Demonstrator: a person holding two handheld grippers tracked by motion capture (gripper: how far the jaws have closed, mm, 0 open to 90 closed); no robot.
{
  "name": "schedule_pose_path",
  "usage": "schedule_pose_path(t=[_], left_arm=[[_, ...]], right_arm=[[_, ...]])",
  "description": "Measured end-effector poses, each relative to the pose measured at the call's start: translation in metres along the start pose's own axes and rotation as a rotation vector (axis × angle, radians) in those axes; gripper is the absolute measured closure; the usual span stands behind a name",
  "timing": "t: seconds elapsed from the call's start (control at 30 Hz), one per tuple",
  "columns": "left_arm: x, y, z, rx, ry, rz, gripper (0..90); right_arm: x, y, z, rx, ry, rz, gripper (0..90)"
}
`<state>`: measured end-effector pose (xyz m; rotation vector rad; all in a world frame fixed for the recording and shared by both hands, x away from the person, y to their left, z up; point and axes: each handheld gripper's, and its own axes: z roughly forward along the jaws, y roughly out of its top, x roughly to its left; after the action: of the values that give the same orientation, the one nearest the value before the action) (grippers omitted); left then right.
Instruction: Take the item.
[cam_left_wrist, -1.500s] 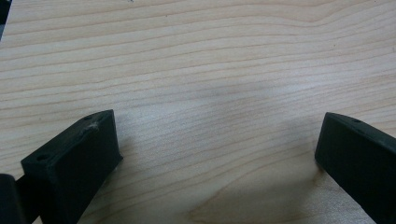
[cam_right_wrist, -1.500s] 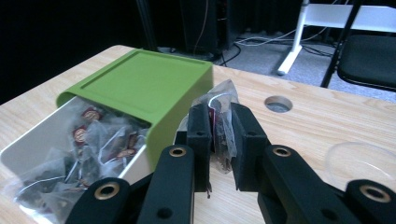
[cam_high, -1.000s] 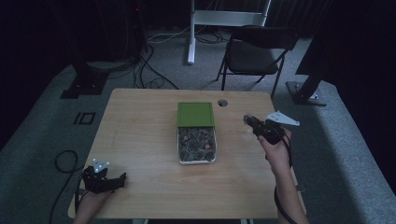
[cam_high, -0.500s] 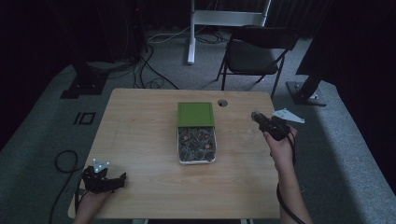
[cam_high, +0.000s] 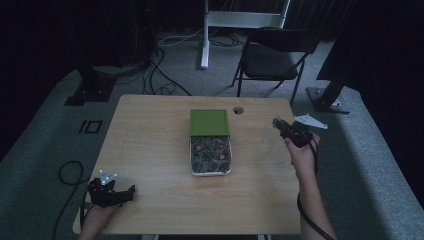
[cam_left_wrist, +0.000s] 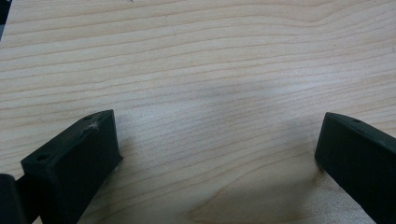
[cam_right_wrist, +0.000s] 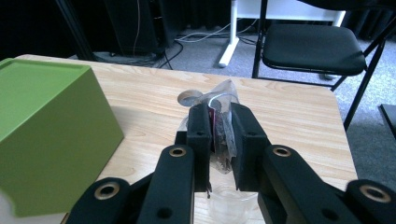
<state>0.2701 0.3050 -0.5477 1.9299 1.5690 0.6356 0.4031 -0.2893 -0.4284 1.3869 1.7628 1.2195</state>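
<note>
My right gripper (cam_right_wrist: 219, 117) is shut on a small clear plastic packet (cam_right_wrist: 223, 95) with dark contents, held above the right part of the wooden table (cam_high: 150, 150). In the high view that gripper (cam_high: 278, 123) hangs right of the green box (cam_high: 209, 122). A small clear cup (cam_right_wrist: 231, 203) stands on the table just below its jaws. In front of the box lies an open tray (cam_high: 192, 157) of several small dark packets. My left gripper (cam_high: 128, 193) rests open near the table's front left corner. Between its jaws (cam_left_wrist: 217, 126) there is bare wood.
A round cable hole (cam_high: 238, 110) sits near the table's far edge. A black folding chair (cam_high: 275, 55) and a white desk frame (cam_high: 205, 35) stand behind the table. Cables lie on the floor at the left (cam_high: 67, 172).
My right gripper has drifted slightly to the right with the packet in it. The left gripper has stayed where it was.
</note>
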Motion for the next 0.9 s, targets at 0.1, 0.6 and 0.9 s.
schedule_pose_path(t=[0.1,0.6,0.9], left_arm=[[0.000,0.000,0.000,0.000,0.000,0.000,0.2],[0.000,0.000,0.000,0.000,0.000,0.000,0.2],[0.000,0.000,0.000,0.000,0.000,0.000,0.2]], right_arm=[[-0.002,-0.001,0.005,0.011,-0.005,0.009,80.0],[-0.006,-0.010,0.021,0.060,-0.019,0.024,79.9],[-0.009,-0.013,0.030,0.087,-0.025,0.031,79.8]])
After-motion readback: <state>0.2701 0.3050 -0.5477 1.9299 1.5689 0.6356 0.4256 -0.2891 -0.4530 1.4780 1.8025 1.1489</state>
